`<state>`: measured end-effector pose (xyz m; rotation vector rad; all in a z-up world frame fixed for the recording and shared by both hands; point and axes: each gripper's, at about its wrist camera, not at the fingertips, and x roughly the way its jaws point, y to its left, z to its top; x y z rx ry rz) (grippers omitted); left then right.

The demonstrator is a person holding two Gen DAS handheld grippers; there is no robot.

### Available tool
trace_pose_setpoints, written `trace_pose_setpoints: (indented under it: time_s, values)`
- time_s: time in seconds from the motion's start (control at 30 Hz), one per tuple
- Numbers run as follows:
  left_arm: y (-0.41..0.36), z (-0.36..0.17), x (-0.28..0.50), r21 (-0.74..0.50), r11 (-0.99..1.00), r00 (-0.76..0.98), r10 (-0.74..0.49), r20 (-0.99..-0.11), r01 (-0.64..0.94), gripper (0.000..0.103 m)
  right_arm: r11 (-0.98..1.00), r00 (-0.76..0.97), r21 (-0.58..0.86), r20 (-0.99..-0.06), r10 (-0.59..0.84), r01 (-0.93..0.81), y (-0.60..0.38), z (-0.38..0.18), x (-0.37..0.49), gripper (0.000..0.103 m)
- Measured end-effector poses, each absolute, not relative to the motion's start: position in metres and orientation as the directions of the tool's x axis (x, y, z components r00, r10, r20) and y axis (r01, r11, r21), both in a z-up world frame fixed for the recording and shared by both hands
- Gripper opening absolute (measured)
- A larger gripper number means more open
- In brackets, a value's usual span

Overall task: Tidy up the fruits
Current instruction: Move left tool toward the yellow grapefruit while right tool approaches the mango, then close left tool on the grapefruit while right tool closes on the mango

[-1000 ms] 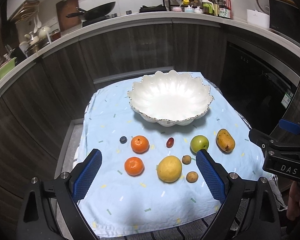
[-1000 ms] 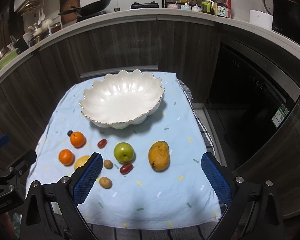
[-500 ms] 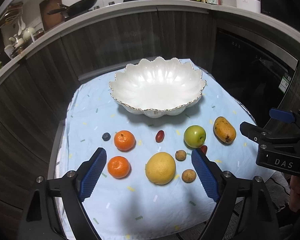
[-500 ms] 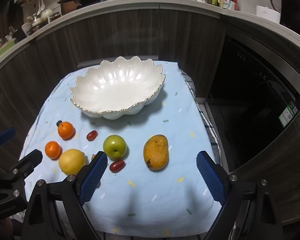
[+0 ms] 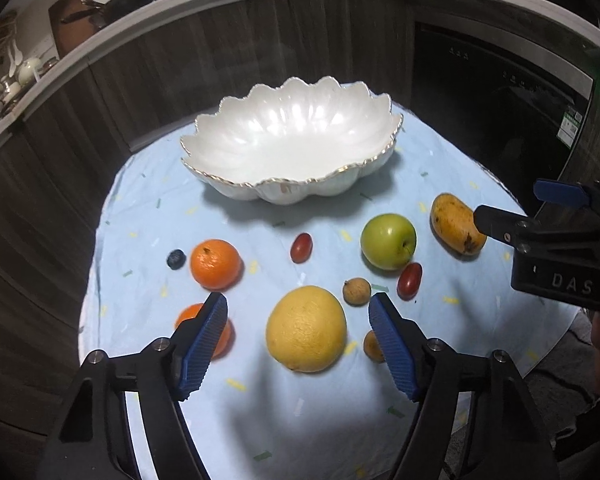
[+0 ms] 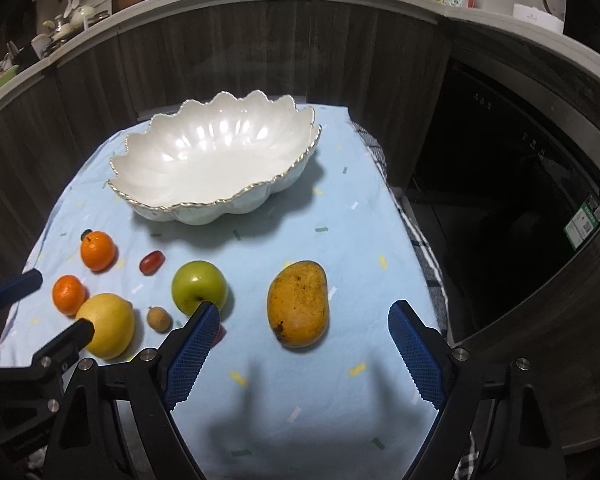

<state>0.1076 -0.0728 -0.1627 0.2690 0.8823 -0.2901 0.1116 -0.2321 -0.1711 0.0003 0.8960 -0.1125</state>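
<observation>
Left wrist: left gripper [image 5: 298, 334] has dropped toward the cloth [image 5: 148, 216] since a second ago, fruit looms larger. Jaws closing but released, nothing touched. The big yellow citrus [image 5: 306, 329] sits between them, so I read it as the first pick. Bowl [image 5: 220, 136] is empty at the far side of the cloth, no fruit moved yet. All fruit lies in front of it: two oranges, the far one [image 5: 216, 263] clear, the near one [image 5: 188, 314] half hidden behind the left jaw; blueberry [image 5: 176, 259]; green apple [image 5: 388, 241]; mango [image 5: 454, 228], its right end covered by the right gripper [image 5: 508, 216]. One small brown fruit [image 5: 356, 290] is clear, a second is mostly behind the right jaw. Can't name either.

Right wrist: right gripper [image 6: 300, 344] is also lower than a second ago, jaws wide and released, straddling the mango [image 6: 298, 304] without contact. Likely second pick. Apple [image 6: 198, 286] just beside the left jaw. A red grape is almost fully hidden behind that jaw. Worktop under the cloth isn't visible.
</observation>
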Motion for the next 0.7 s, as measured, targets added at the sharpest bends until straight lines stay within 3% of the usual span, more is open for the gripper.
trace_pose_setpoints:
  time_s: [0.7]
  values:
    - [-0.069,-0.212,0.132,0.029,0.936,0.481,-0.153,-0.863,0.351,0.06,0.991,0.559,-0.065,-0.82,-0.121,0.119,-0.235,-0.213,0.139,0.083]
